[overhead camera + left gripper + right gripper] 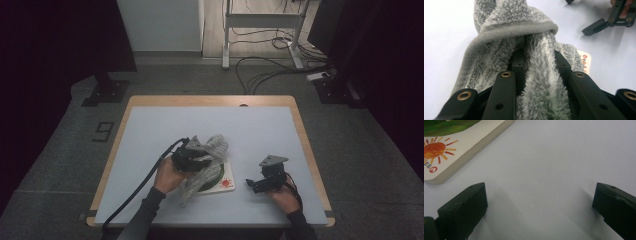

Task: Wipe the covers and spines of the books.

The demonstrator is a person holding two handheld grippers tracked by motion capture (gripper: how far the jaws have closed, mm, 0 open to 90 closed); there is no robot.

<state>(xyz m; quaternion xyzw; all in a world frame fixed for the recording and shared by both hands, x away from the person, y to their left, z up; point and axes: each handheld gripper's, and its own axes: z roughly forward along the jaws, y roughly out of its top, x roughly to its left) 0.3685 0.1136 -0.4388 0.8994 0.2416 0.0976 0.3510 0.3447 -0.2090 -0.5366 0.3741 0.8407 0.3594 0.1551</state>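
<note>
A grey towel (534, 75) is gripped between the jaws of the left claw (192, 159) and held above the book (220, 181) on the counter (150, 130). The right claw (256, 185) is rested nearby, jaws wide apart with nothing between.

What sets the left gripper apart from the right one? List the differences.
The left gripper is shut on the grey towel; the right gripper stands open with bare table between its jaws. The left gripper holds the towel raised over the picture book; the right gripper sits low beside that book. Both have black jaws and are hand-held.
</note>
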